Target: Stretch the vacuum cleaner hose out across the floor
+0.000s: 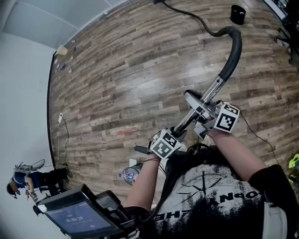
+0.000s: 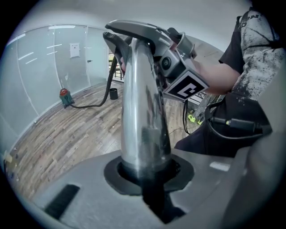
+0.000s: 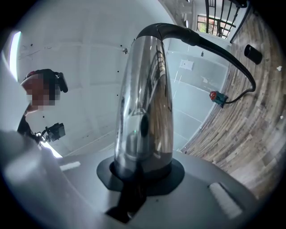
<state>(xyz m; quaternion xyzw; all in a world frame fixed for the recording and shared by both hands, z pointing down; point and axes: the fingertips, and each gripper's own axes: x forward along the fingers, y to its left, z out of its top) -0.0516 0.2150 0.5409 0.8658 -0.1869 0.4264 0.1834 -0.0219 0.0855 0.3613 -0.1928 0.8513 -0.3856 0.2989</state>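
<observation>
Left of the wand: the left gripper point(image 1: 175, 135) has its fingers closed round the lower end of the chrome wand point(image 1: 212, 91), which is held up off the floor
On the wand: the right gripper point(image 1: 205, 116) sits just above the left one; its fingers are likewise clamped on the tube
Beyond the wand: the black hose point(image 1: 232, 49) leaves the wand's top end, bends over and trails in curves to the vacuum cleaner point(image 2: 65, 97), well apart by the far glass wall
Step in hand: apparently drawing the hose out, with slack left to take up
Next move: likely carrying the wand away from the cleaner with both grips firm until the bends flatten; too hard a tug could drag the cleaner
Room: wood-plank floor point(image 1: 117, 70); white walls well left of the wand, with a person point(image 1: 21, 179) beside them; a small black pot point(image 1: 238, 14) beyond the wand's top
</observation>
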